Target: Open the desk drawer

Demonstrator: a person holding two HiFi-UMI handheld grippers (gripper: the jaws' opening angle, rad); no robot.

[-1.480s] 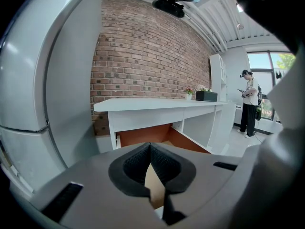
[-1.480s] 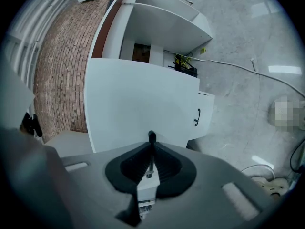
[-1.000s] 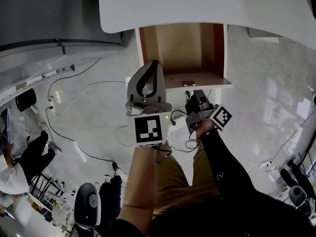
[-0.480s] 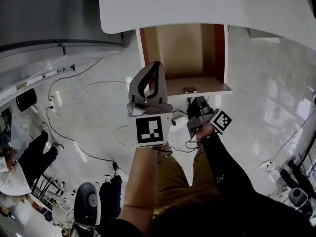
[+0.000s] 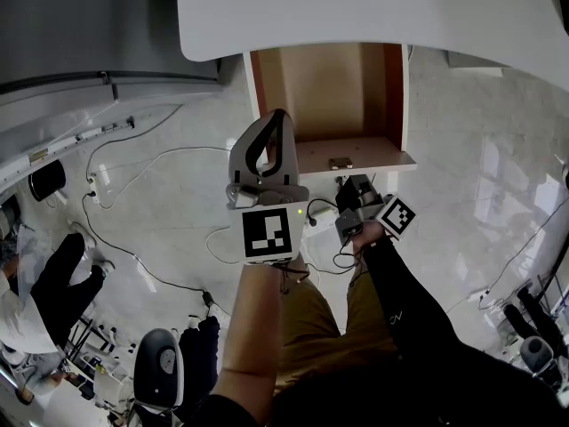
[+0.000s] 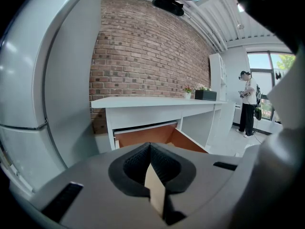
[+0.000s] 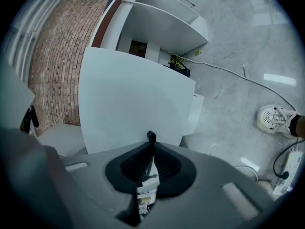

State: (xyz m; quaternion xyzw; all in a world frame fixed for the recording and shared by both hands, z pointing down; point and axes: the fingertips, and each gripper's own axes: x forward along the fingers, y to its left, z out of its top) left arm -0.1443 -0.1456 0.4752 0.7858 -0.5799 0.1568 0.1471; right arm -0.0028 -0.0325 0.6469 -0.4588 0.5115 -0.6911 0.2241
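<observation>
The drawer sits further toward six o'clock than a second ago, our right hand-held gripper clamped on its handle, left hand-held gripper shut and empty, so we're nearly there.

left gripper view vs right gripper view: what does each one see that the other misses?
Left gripper view only: the open drawer's wooden inside, a plant and a dark box on the white desk, a person standing at the far right, and the left gripper shut on nothing.
Right gripper view only: the white drawer front, the right gripper shut on the small dark handle, and a white shoe on the floor.
Both: the brick wall and the desk.
</observation>
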